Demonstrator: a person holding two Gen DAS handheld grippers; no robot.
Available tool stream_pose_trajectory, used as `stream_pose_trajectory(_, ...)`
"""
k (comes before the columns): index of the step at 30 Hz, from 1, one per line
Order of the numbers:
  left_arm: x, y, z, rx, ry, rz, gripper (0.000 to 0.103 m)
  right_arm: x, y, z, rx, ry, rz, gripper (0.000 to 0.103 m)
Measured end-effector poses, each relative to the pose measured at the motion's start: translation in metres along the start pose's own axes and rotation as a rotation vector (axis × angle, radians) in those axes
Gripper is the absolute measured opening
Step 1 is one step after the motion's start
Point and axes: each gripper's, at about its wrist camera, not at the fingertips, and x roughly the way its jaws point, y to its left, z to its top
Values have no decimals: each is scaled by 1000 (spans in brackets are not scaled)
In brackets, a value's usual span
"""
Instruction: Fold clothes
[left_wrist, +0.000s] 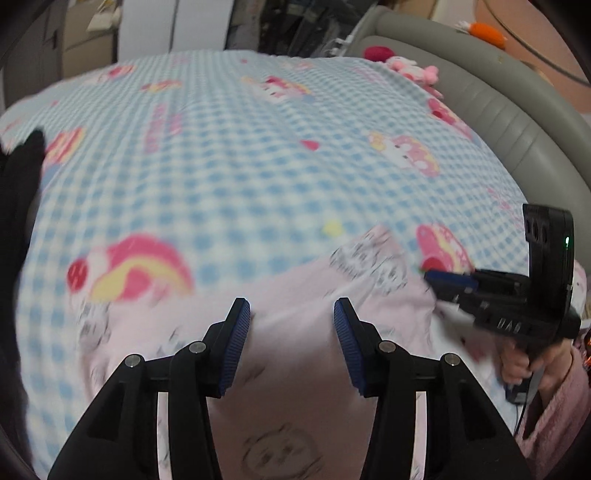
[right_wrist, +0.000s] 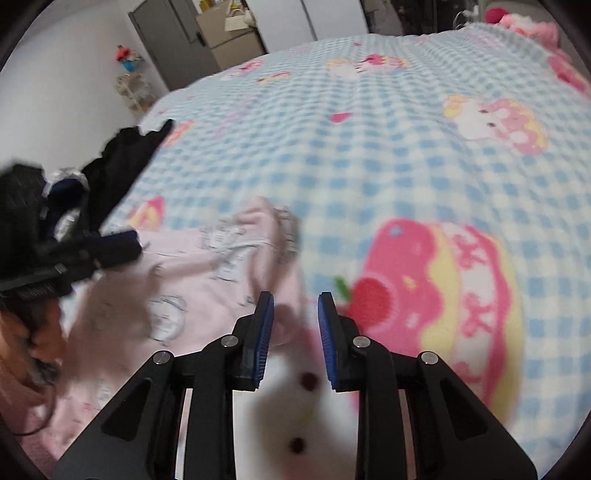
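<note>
The pink garment (left_wrist: 288, 369) lies on the near bed (left_wrist: 258, 147). Left tool (left_wrist: 291, 321) and right tool (right_wrist: 295, 314) hover released above it. Dark clothes (right_wrist: 110, 170) sit far left; plush toys (left_wrist: 410, 68) far right.

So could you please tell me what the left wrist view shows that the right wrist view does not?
Only the left wrist view shows the grey padded headboard and an orange carrot toy. Only the right wrist view shows the garment's dark buttons and a grey door. Both show the pink garment, the checked blanket and the dark clothes pile.
</note>
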Motion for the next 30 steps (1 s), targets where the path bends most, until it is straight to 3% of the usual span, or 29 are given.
stream_pose_trajectory(4,6,-12,1,30,6,-19,49,15,15,-4,-68,52,-8,25)
stream_pose_trajectory(9,23,-53,15,126,22,-9,49,5,26,-8,-111,20,1,25)
stream_pose_trajectory(13,45,-67,16,144,60,20,49,2,32,-6,-134,16,39,25)
stream_pose_trajectory(17,52,-62,10,119,68,32,49,27,38,-8,-159,69,4,25)
stream_pose_trajectory(20,54,-60,6,111,67,44,49,42,47,-14,-224,108,-64,25)
stream_pose_trajectory(25,53,-61,1,121,52,67,49,44,63,-25,-345,117,-290,25)
stream_pose_trajectory(28,53,-62,-2,126,43,81,49,38,45,-26,-283,87,-413,25)
stream_pose_trajectory(29,53,-62,-2,128,41,86,49,34,38,-26,-252,75,-424,24)
stream_pose_trajectory(30,52,-62,-3,130,38,90,49,27,29,-24,-200,62,-377,24)
